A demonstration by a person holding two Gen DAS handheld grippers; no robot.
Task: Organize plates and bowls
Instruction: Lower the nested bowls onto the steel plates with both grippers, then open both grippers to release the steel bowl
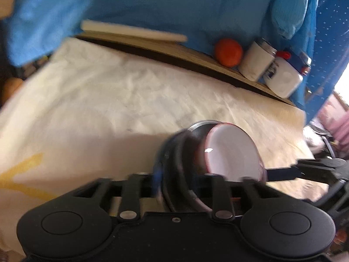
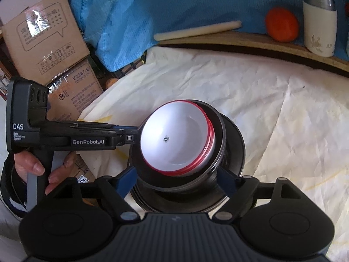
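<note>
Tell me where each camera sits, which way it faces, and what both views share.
Left wrist: on the left gripper, looking down across the cloth-covered table at the stacked bowls; the right gripper's finger enters from the right.
Right wrist: on the right gripper, looking down into the white bowl; the left gripper and the hand holding it show at left.
Shared: the stack, the orange, the white tumbler.

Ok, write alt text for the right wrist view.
A white bowl with a red rim sits nested in a stack of dark bowls on a cream cloth, between the open right tongs. The left tongs reach its rim from the left.
</note>
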